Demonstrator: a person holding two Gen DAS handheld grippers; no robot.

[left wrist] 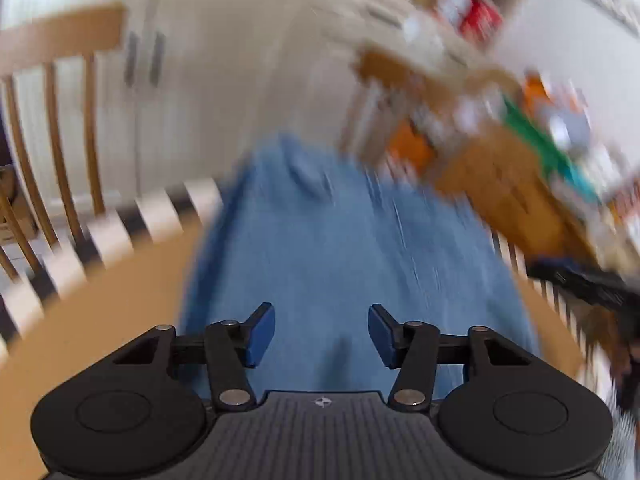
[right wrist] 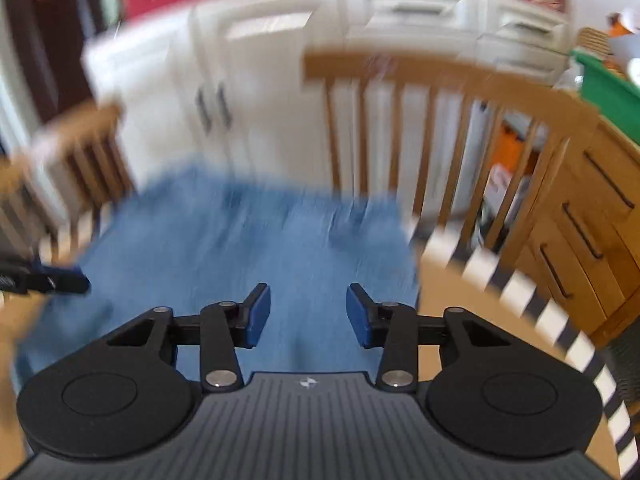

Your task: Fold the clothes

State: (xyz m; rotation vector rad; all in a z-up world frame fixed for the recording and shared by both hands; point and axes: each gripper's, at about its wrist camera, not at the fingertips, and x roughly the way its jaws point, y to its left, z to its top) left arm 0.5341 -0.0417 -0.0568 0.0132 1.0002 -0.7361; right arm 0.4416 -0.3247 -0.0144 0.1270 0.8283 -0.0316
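A blue denim garment (left wrist: 340, 248) lies spread on a round wooden table (left wrist: 100, 320), blurred by motion in both views. My left gripper (left wrist: 322, 334) hovers over its near part with the jaws open and nothing between the blue pads (left wrist: 260, 332). In the right wrist view the same denim (right wrist: 240, 240) stretches ahead. My right gripper (right wrist: 308, 316) stands open above it, and no cloth is pinched between its fingers. The left gripper's finger (right wrist: 60, 280) shows at the left edge of the right wrist view, over the garment's edge.
The table (right wrist: 448, 292) has a black-and-white striped rim (right wrist: 540, 300). Wooden chairs (right wrist: 420, 120) stand on its far side, with white cabinets (left wrist: 180, 80) behind. A wooden drawer unit (right wrist: 592, 216) with clutter and a green item (right wrist: 604, 88) is at the right.
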